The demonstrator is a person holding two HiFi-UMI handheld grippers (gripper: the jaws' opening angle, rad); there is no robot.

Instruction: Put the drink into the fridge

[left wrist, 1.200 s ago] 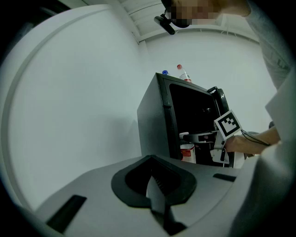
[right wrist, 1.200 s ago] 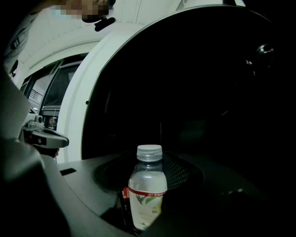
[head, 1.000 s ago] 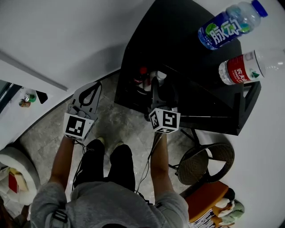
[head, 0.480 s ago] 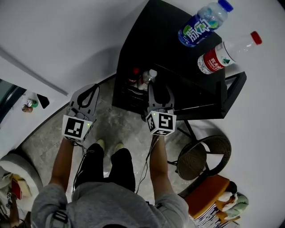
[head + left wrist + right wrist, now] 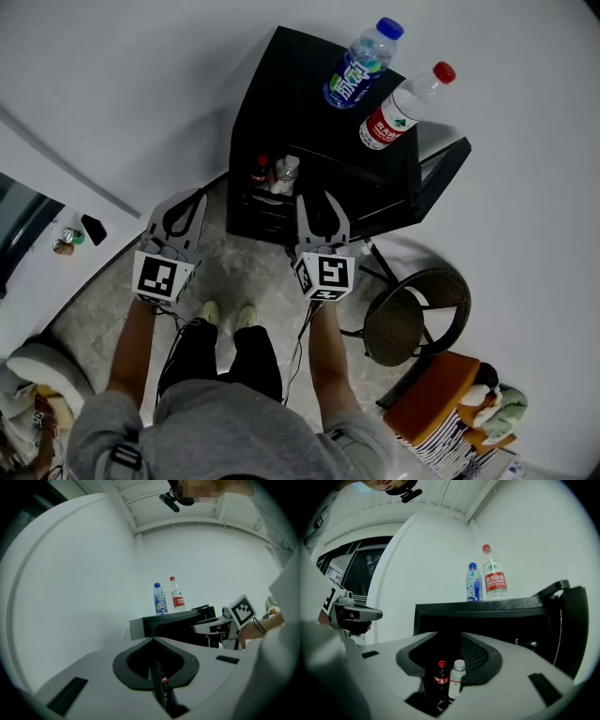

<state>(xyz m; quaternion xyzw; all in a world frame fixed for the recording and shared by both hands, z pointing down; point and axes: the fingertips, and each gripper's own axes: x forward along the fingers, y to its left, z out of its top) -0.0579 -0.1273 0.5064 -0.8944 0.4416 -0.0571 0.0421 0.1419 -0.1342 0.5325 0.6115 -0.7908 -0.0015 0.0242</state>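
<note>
A boxy matte-black fridge (image 5: pixel 281 89) stands with its door (image 5: pixel 441 159) swung open; on its flat top, toward the door-side edge, stand two clear plastic drinks, a blue-labelled bottle (image 5: pixel 359 67) and a red-labelled bottle (image 5: pixel 398 108) just beside it; inside stand a dark cola bottle (image 5: pixel 262 172) and a white-capped bottle (image 5: pixel 284 175), close together; the left tongs (image 5: pixel 192 200) are clenched on nothing; the right tongs (image 5: pixel 316 201), smooth grey with textured inner faces, are released and empty, having just been narrowing.
</note>
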